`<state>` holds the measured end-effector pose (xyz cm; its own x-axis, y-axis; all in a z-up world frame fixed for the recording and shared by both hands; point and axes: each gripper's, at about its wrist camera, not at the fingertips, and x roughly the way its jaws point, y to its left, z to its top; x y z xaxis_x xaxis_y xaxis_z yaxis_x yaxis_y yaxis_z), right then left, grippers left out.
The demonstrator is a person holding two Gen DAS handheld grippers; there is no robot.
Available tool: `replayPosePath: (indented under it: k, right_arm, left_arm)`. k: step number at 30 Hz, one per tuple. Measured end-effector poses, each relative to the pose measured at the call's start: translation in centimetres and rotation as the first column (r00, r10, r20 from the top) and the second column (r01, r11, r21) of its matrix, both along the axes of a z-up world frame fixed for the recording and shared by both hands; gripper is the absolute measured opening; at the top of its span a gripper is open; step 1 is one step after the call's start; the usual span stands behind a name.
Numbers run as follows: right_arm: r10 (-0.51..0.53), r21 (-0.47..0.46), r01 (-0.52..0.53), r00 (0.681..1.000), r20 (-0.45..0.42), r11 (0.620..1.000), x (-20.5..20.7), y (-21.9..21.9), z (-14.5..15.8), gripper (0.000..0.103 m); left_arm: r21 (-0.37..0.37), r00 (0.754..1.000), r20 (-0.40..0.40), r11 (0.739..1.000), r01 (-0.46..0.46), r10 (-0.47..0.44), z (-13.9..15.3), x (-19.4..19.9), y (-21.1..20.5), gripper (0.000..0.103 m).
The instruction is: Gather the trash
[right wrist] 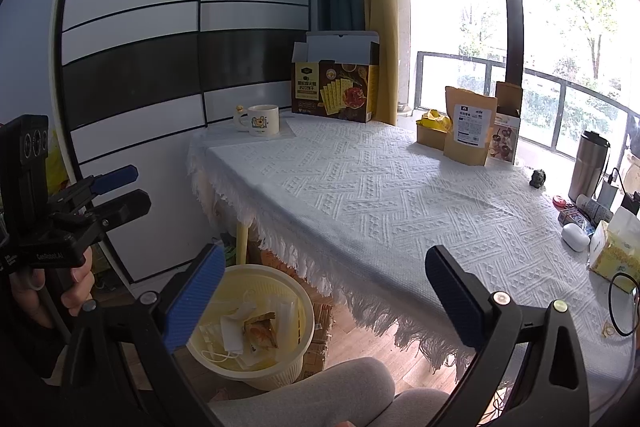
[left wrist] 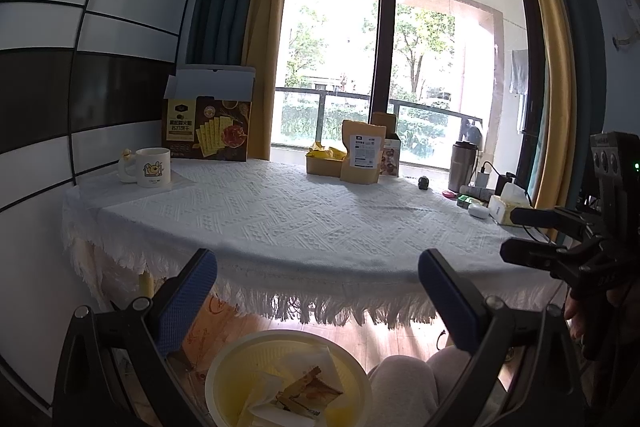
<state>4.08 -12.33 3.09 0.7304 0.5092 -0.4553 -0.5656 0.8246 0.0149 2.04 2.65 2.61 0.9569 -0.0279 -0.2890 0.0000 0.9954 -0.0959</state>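
A pale yellow waste basket (left wrist: 224, 367) (right wrist: 296, 343) stands on the floor in front of the table. It holds a snack wrapper (left wrist: 310, 389) (right wrist: 260, 333), white paper and a face mask (right wrist: 230, 337). My left gripper (left wrist: 318, 291) is open and empty, held above the basket at the table's near edge; it also shows from the side in the right wrist view (right wrist: 126, 189). My right gripper (right wrist: 324, 291) is open and empty, over the table's front edge; it also shows in the left wrist view (left wrist: 520, 235).
The table with a white cloth (left wrist: 288, 219) carries a cracker box (left wrist: 208, 127), a mug (left wrist: 154, 167), a brown pouch (left wrist: 362, 153), a box of yellow packets (left wrist: 324, 159), a steel tumbler (left wrist: 462, 167) and a tissue box (right wrist: 614, 247). The person's knees (right wrist: 320, 391) are below.
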Motion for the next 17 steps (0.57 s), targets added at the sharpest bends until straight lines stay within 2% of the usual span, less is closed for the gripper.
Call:
replayPosePath:
  k: [17]
  right_arm:
    - [-0.001,-0.001,0.001,1.0,-0.003,1.0,0.04,-0.04,-0.09,0.1]
  left_arm:
    - [-0.003,1.0,-0.002,1.0,-0.001,0.001,0.01,0.07,-0.15,0.101]
